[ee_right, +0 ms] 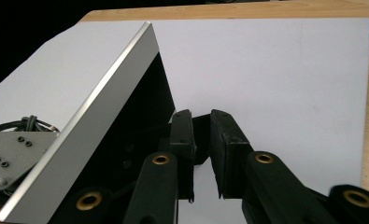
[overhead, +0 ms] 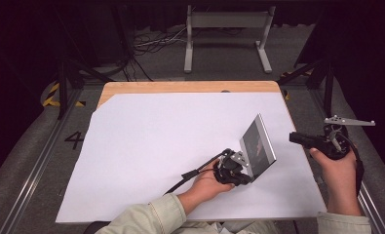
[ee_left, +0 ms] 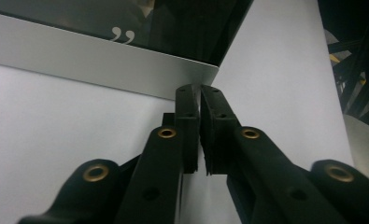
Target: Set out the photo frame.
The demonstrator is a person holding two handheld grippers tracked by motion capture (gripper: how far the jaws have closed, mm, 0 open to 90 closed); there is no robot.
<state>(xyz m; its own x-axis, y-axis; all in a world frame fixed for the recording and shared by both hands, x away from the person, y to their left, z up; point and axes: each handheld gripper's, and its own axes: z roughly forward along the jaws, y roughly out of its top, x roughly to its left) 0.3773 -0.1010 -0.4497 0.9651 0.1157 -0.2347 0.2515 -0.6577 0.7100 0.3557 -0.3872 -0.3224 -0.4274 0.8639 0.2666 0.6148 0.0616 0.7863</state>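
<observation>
In the high view, a flat dark panel with a silver frame [overhead: 258,146] stands tilted on the white sheet [overhead: 146,146] that covers the wooden table [overhead: 190,87]. Its lower edge rests on the sheet and its top edge leans up and away from the person. The long axis of the panel runs from the near side, by the left gripper [overhead: 236,168], toward the far right. The left gripper is at the near lower corner of the panel, so the left hand [overhead: 207,185] is clearly the nearer one. The right gripper [overhead: 302,140] is beside the right edge of the table, apart from the panel, and points toward it.

In the left gripper view, the two black jaws stand almost together, with only a thin slit between them. The silver edge of the panel [ee_left: 102,63] lies just beyond their tips; whether the tips pinch the corner or only touch it cannot be told.

In the right gripper view, the jaws stand a little apart with nothing between them. The panel [ee_right: 86,126] lies to the left of them, near but not touching. To take it, the right gripper would probably need to move sideways to that silver edge.
</observation>
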